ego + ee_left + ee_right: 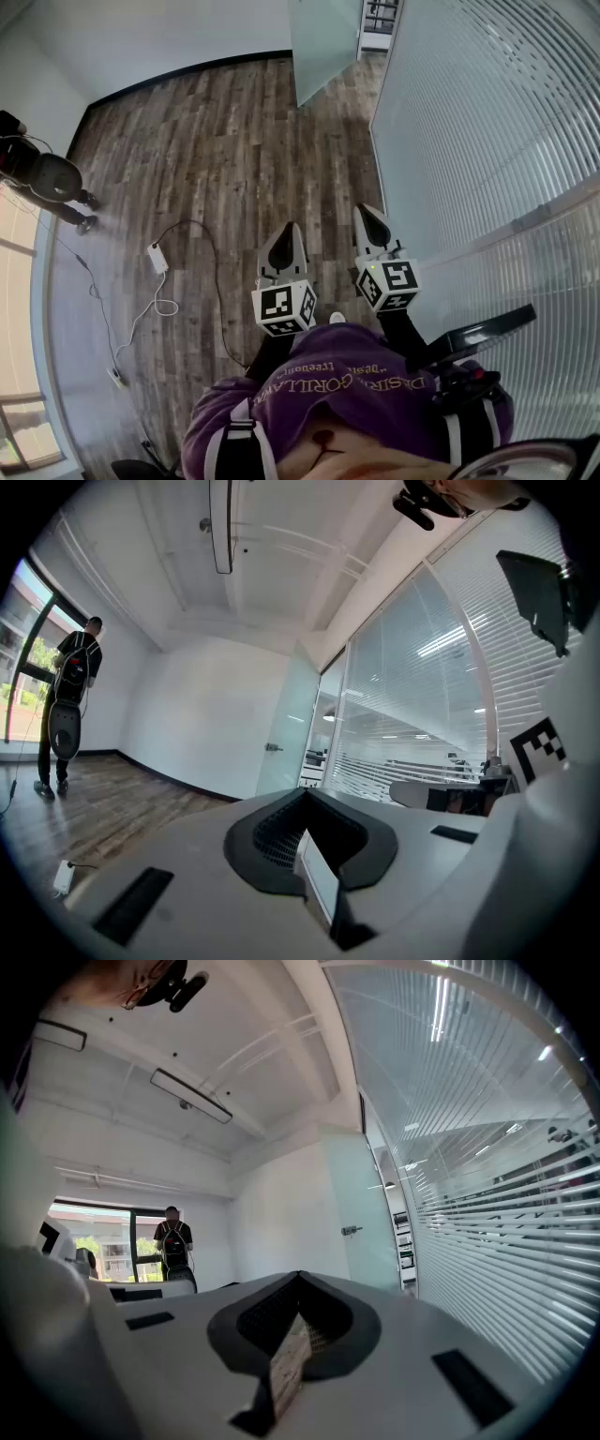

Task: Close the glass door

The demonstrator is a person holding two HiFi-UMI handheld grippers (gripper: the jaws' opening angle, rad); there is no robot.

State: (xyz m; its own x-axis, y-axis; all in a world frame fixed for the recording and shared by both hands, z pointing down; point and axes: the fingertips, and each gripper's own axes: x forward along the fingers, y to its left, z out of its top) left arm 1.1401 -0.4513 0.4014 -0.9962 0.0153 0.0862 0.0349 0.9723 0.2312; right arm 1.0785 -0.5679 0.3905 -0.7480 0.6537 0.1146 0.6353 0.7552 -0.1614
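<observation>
Standing open beyond the frosted glass wall (487,141), the glass door (323,47) was well apart from the left gripper (287,236) and right gripper (369,219); both jaws were together, holding nothing

Door (323,47) is running off the head view's top edge. Person (42,176) is being cropped at left. Handle (352,1230) is appearing too small to detail.

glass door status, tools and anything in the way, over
Left tool shut, right tool shut, both empty. Glass door open, far ahead. Cable on floor, left.
</observation>
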